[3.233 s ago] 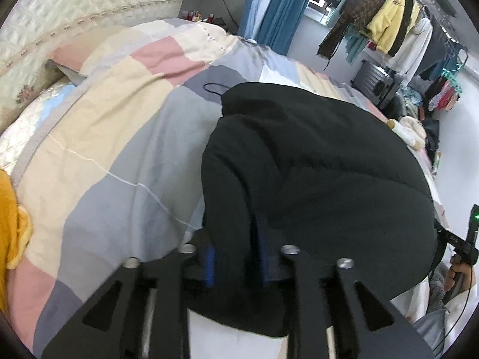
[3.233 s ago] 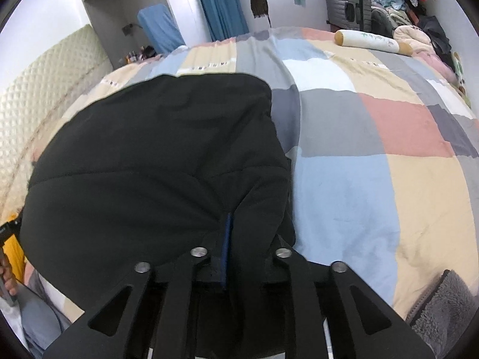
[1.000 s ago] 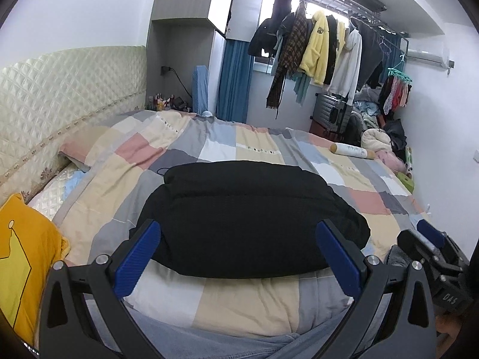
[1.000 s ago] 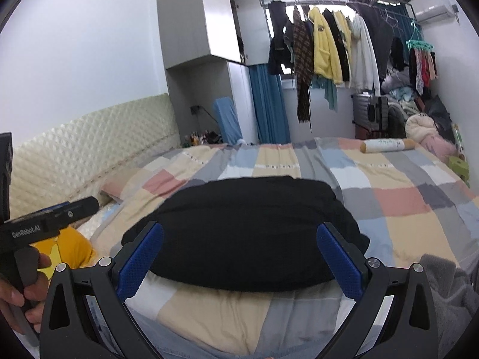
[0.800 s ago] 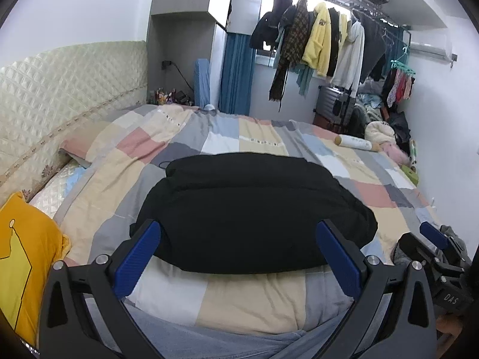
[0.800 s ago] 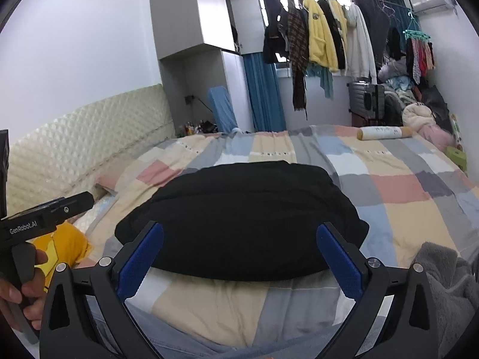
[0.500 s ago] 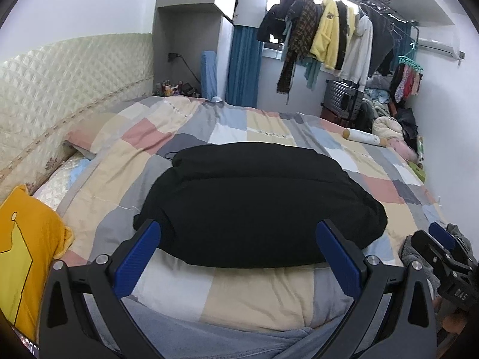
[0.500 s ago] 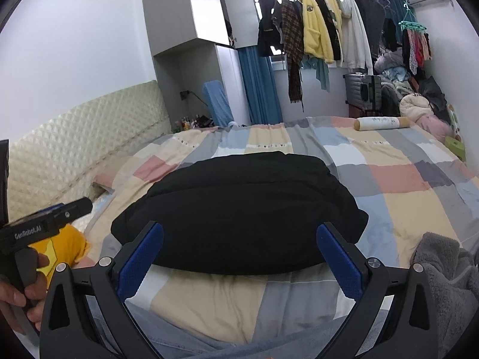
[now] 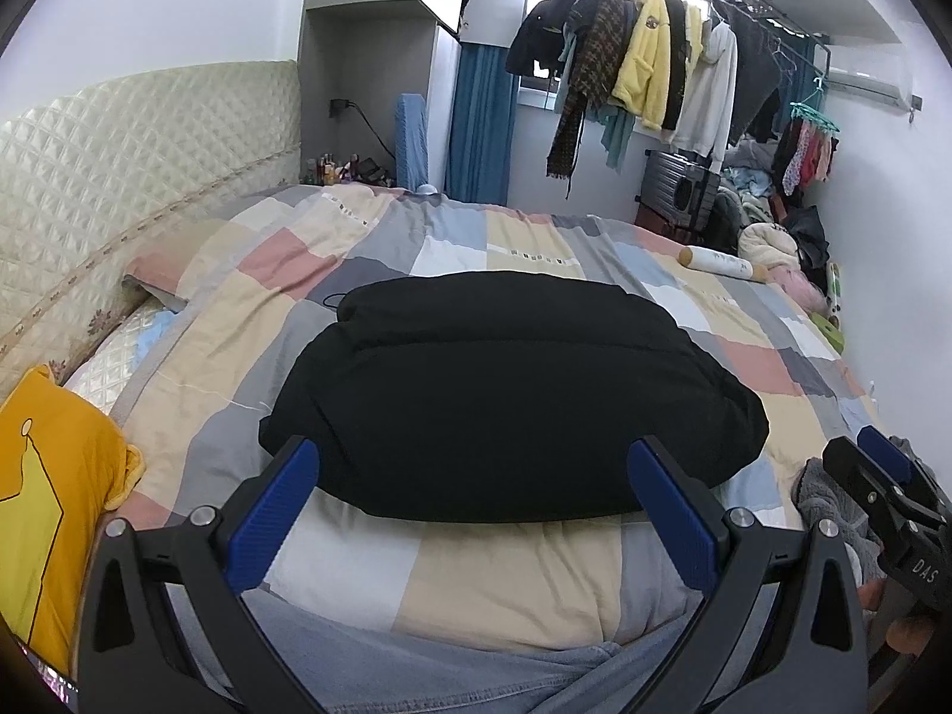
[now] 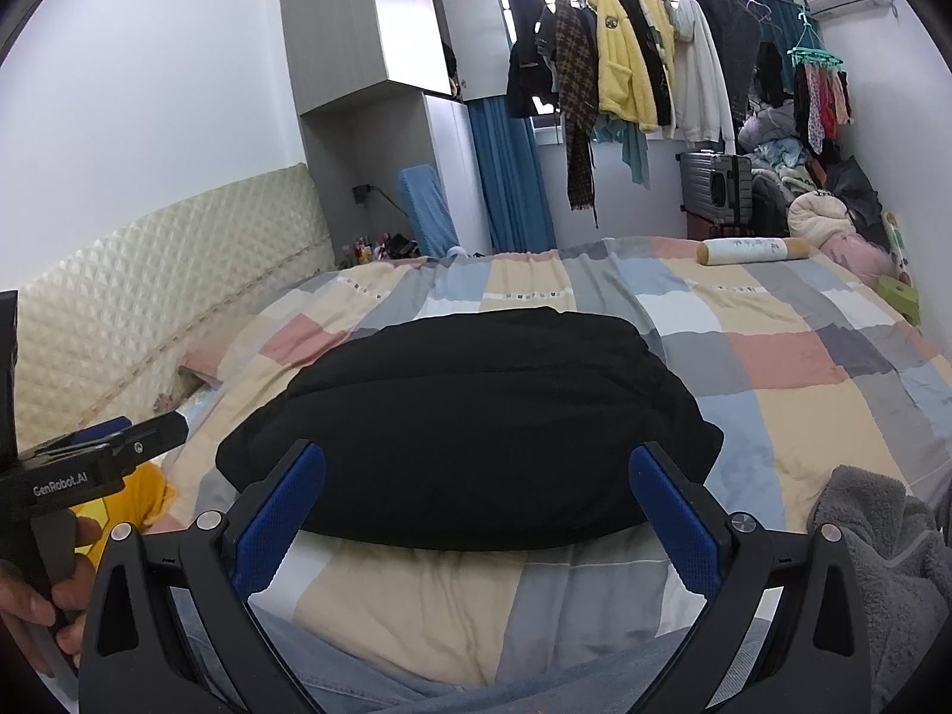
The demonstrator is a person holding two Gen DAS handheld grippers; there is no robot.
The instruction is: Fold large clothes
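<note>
A large black padded garment (image 9: 511,392) (image 10: 470,428) lies folded into a thick bundle on the patchwork quilt (image 9: 523,571) (image 10: 833,410), near the bed's front edge. My left gripper (image 9: 473,494) is open, held back from the bundle, with nothing between its blue pads. My right gripper (image 10: 476,500) is open too and holds nothing. In the left wrist view the right gripper (image 9: 892,500) shows at the right edge. In the right wrist view the left gripper (image 10: 101,458) shows at the left, with a hand (image 10: 47,595) on its grip.
A yellow pillow (image 9: 41,500) lies at the left, and a grey fleece item (image 10: 880,547) at the right front corner. A cream bolster (image 10: 752,250) rests at the far side. Clothes hang on a rail (image 10: 630,59) by the window. The quilted headboard (image 9: 119,154) runs along the left.
Both grippers let go of the black garment, opened wide and drew back and up from the bed. Over the last second the view has only shifted slightly.
</note>
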